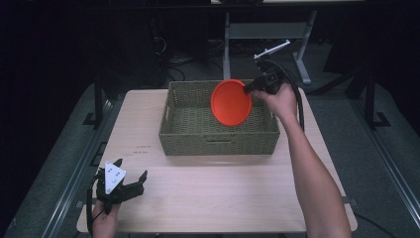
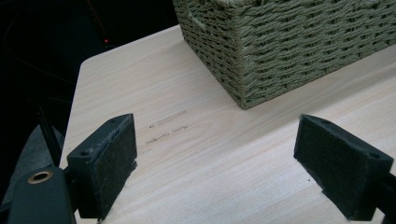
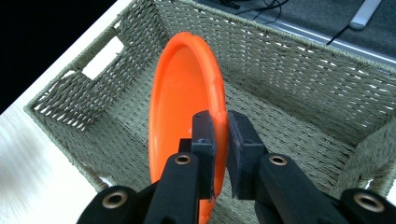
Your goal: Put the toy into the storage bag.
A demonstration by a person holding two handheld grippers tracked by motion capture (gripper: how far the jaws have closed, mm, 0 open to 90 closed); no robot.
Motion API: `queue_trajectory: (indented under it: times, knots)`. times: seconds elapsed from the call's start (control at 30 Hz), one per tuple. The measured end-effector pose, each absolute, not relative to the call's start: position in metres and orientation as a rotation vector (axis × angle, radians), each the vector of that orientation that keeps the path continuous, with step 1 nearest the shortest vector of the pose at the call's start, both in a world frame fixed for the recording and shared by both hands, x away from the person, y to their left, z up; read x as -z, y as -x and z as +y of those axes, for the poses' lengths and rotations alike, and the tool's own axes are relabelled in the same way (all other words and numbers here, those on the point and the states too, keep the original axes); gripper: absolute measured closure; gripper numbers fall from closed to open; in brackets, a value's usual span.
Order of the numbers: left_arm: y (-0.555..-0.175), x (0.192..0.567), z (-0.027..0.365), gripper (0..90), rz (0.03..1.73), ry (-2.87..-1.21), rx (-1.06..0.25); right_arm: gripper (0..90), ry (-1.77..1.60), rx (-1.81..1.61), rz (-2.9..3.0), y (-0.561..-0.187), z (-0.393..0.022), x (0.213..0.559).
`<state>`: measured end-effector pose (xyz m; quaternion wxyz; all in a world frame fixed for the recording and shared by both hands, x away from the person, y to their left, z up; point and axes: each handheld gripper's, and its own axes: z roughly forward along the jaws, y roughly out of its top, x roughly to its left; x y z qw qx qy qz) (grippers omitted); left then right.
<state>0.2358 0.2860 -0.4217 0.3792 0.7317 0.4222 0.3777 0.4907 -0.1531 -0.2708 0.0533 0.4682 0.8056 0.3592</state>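
Observation:
An orange plate (image 1: 231, 102) hangs on edge over the woven basket (image 1: 218, 141), held by its rim in my right gripper (image 1: 246, 89). In the right gripper view the two black pads (image 3: 205, 135) pinch the plate's rim (image 3: 187, 84) above the basket's woven floor (image 3: 289, 126). My left gripper (image 1: 130, 171) rests low at the table's front left corner, jaws wide apart with nothing between them. In the left gripper view its pads (image 2: 107, 158) frame bare wood, with the basket's corner (image 2: 243, 60) ahead.
The light wooden table (image 1: 223, 198) has bare room in front of the basket and to its left. A desk frame (image 1: 267, 34) and cables stand on the dark floor behind. The table's left edge (image 2: 77, 93) drops off to darkness.

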Motion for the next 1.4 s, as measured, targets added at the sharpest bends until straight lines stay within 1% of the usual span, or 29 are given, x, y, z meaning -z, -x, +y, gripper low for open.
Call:
queue_trajectory:
  times: [0.9, 1.4]
  knots:
    - [-0.234, 0.421, 0.285, 12.7, 1.079, -1.865, -0.963, 81.6, -1.523, -1.034, 2.493, -0.506, -0.144, 0.319]
    - [-0.234, 0.420, 0.286, 12.7, 1.085, -1.861, -0.969, 81.2, -1.547, -0.940, 2.553, -0.511, -0.137, 0.337]
